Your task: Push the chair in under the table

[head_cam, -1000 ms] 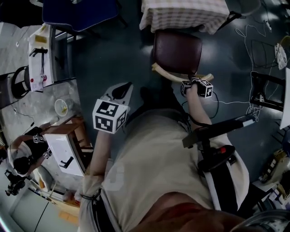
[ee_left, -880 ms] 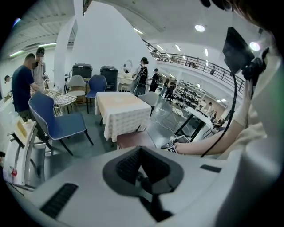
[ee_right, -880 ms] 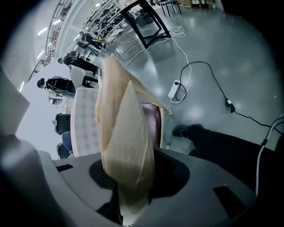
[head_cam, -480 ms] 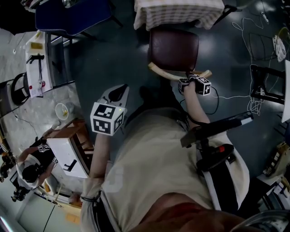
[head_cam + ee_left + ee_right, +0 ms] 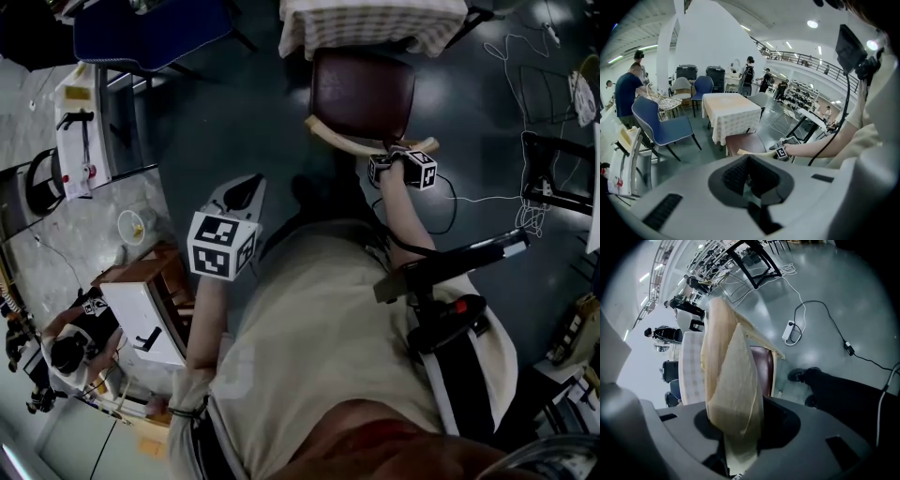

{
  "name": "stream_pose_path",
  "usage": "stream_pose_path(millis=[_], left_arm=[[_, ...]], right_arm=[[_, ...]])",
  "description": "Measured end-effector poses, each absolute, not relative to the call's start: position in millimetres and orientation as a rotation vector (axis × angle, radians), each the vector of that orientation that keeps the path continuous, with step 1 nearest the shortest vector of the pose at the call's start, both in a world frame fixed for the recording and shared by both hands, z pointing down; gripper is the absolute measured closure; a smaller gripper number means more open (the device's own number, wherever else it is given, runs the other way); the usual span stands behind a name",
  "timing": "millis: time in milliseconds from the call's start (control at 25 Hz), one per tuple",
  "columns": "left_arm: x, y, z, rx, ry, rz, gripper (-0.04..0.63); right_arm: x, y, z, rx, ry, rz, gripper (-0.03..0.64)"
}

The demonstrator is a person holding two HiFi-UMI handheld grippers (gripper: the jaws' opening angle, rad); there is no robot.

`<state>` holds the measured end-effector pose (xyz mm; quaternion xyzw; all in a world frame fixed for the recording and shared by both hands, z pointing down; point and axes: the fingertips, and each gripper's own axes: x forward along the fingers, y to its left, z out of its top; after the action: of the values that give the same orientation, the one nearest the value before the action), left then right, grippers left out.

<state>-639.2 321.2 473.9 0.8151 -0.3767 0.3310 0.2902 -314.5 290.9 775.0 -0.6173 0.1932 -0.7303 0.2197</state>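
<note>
- Seen from above: a chair with a dark maroon padded seat [image 5: 361, 94] and a pale curved wooden backrest rail [image 5: 342, 142]. Stands with its front edge at the hem of the table draped in a pale checked cloth [image 5: 375, 23], most of the seat out on the dark floor [image 5: 234, 103].
- Clamped on that rail, toward its right end in the head view: the right gripper [image 5: 736, 432], jaws about half apart with the wood filling the gap.
- Held up beside the person's chest, well apart from the chair: the left gripper [image 5: 749, 176], jaws fully together on nothing.
- Looks stiff and moderately heavy; likely to slide as 1 rigid piece rather than flex.
- Appears smooth at the rail, so could slip sideways under a loose grip; best taken there, squarely across the wood.
- Gripped off-centre by 1 gripper, may swing instead of running straight; calls for a push aimed at the table's middle.
</note>
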Motion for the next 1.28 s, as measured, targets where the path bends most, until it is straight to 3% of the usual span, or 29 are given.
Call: stream_pose_path(millis=[1280], left_arm=[[-646.4, 333.2, 471.8, 2.138, -1.055, 0.842, 0.589]], right_arm=[[-296.4, 280.0, 775.4, -1.719, 0.537, -2.016, 0.456]])
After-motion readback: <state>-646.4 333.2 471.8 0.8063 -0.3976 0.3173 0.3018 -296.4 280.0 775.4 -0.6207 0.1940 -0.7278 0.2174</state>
